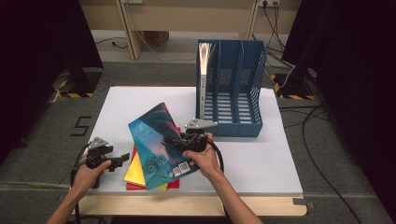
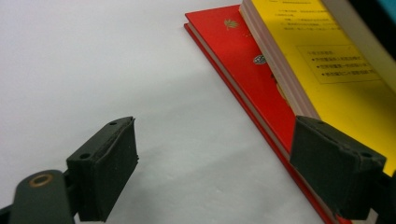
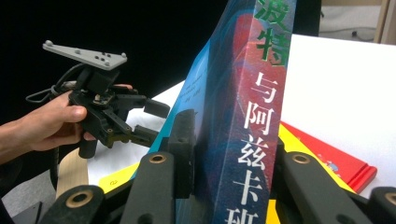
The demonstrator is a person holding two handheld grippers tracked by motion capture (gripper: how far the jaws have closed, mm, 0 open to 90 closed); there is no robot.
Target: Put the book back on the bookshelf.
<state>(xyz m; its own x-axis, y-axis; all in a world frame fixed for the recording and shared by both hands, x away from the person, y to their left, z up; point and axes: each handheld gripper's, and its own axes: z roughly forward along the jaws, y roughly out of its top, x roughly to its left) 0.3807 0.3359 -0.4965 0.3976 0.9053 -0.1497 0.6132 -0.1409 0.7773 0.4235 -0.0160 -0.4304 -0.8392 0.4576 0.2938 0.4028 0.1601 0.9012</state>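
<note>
I see the white worktop (image 1: 261,154) spanning the middle of the high view, its front edge along the bottom. At upper centre-right of that frame stands the blue file rack (image 1: 233,88), upright, with one pale book (image 1: 203,79) standing in its leftmost slot. Lower centre, the blue-green book (image 1: 159,144) is tilted up off the stack, its lower right part gripped by my right tongs (image 1: 180,142); in the right gripper view the book's spine (image 3: 247,116) stands upright in the centre of the frame with both pads pressed on its covers, so those tongs are clamped on the book. Under it, toward the lower left of the book, the yellow book (image 1: 135,171) lies on the red book (image 1: 140,185), both flat on the worktop. In the left gripper view the yellow book (image 2: 336,60) sits upper right atop the red book (image 2: 247,74). My left tongs (image 1: 122,158), at lower left of the high view just beside the stack, stand partly spread with bare worktop between the pads, holding nothing
</note>
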